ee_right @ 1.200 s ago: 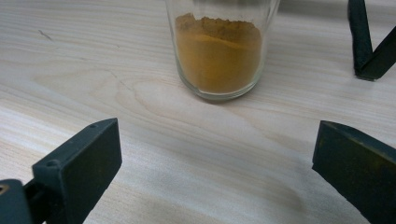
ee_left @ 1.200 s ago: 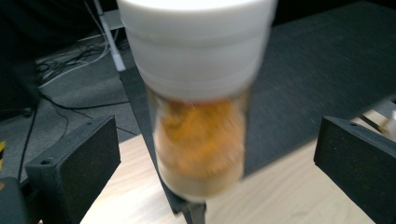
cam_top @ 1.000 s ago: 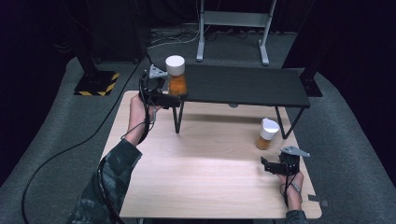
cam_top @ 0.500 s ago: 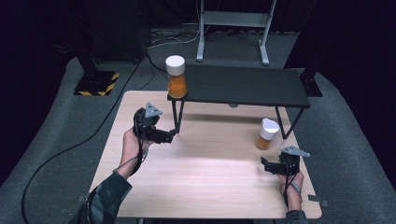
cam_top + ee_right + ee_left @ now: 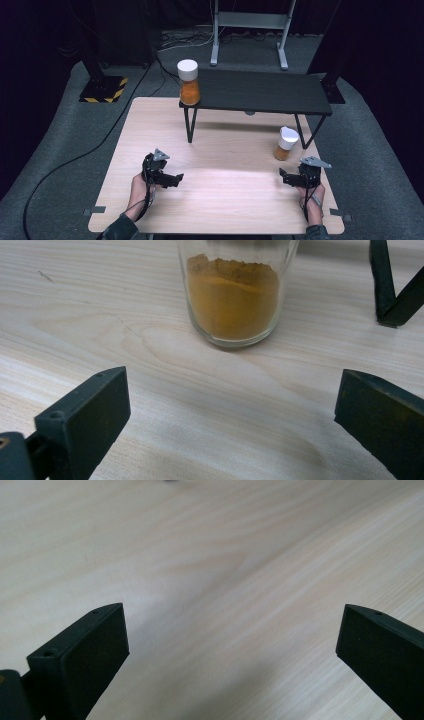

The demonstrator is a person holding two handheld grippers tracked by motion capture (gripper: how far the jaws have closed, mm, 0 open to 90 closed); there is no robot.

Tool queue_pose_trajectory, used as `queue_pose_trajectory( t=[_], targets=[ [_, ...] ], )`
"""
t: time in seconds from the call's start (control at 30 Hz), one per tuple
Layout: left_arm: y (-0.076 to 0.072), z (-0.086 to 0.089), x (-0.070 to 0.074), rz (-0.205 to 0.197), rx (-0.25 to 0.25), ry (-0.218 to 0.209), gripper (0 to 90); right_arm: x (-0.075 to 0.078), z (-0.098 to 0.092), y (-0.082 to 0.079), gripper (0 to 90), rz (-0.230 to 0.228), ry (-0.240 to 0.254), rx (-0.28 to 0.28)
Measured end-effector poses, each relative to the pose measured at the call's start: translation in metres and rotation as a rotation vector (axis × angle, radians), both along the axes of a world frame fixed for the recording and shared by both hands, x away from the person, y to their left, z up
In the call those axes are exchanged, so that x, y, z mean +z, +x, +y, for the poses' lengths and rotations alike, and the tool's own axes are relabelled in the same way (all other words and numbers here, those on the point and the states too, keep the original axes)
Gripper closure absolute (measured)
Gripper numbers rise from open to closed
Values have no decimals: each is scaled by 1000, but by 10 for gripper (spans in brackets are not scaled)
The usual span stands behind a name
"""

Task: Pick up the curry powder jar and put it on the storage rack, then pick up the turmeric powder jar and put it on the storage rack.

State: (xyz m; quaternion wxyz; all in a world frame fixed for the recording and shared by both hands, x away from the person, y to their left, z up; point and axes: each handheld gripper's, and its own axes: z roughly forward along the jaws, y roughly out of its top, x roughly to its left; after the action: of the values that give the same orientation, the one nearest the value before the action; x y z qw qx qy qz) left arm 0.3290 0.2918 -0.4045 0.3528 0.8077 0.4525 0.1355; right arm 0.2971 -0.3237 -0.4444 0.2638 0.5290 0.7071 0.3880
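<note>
A glass jar of orange powder with a white lid (image 5: 188,81) stands on the left end of the black shelf (image 5: 260,92). A second such jar (image 5: 285,143) stands on the wooden table (image 5: 225,200) by the shelf's right legs. My left gripper (image 5: 176,178) lies low over the table's left front, open, with bare wood between its jaws (image 5: 232,625). My right gripper (image 5: 283,176) rests at the right front, open. Just ahead of its jaws stands the second jar (image 5: 234,295), apart from them.
The shelf's black legs (image 5: 190,125) stand on the table at left and right (image 5: 387,285). A black cable (image 5: 75,160) runs over the grey floor at left. A yellow-and-black striped base (image 5: 104,90) and a metal stand (image 5: 248,30) sit behind the table.
My left gripper has let go of the jar on the shelf and drawn back down to the table's left front, open. The right gripper has stayed put.
</note>
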Motion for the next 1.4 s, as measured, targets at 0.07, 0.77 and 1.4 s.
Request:
queue_pose_trajectory(
  t=[0.07, 0.77, 1.4],
  targets=[
    [-2, 3, -7, 5, 12, -12, 0, 0, 0, 0, 3, 0, -2, 0],
    [-19, -10, -31, -81, 45, 64, 0, 0, 1, 0, 3, 0, -4, -3],
    [-25, -13, -32, -81, 93, 63, 0, 0, 1, 0, 3, 0, -4, -5]
  ],
)
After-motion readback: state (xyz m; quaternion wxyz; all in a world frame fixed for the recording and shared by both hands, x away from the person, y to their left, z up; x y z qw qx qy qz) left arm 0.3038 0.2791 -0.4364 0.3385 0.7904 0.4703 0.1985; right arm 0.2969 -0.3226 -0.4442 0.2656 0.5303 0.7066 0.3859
